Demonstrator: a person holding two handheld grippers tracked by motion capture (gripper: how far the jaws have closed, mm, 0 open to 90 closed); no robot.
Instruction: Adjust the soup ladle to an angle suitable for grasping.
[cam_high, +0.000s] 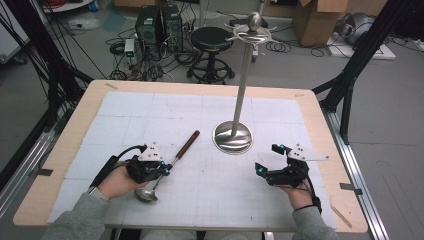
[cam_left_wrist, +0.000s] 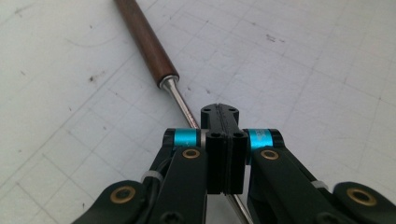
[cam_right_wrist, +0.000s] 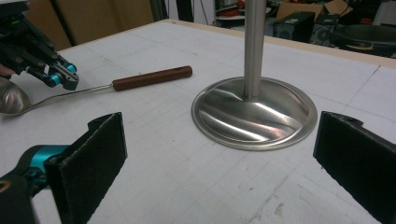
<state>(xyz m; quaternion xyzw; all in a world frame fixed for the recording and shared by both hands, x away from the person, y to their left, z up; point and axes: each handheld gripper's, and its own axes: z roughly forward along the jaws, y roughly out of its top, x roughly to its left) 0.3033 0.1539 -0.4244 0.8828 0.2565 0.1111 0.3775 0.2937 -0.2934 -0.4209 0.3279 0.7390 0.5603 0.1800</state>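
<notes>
We see the left claw closed tight on the thin metal shaft of a ladle, its two jaws pressed together around the shaft just below the wooden handle. The ladle lies on the white gridded mat that covers the counter, toward the left near side, with its round bowl close to the left hand and the brown handle pointing away toward the middle of the mat. From the right gripper view we see the bowl resting on the mat beside the left claw.

The right claw stands wide open with nothing between its padded jaws, held low over the mat on the right near side. Ahead of it stands a tall metal stand, its round shiny base sitting on the mat between the ladle's handle and the right claw, apart from both.
</notes>
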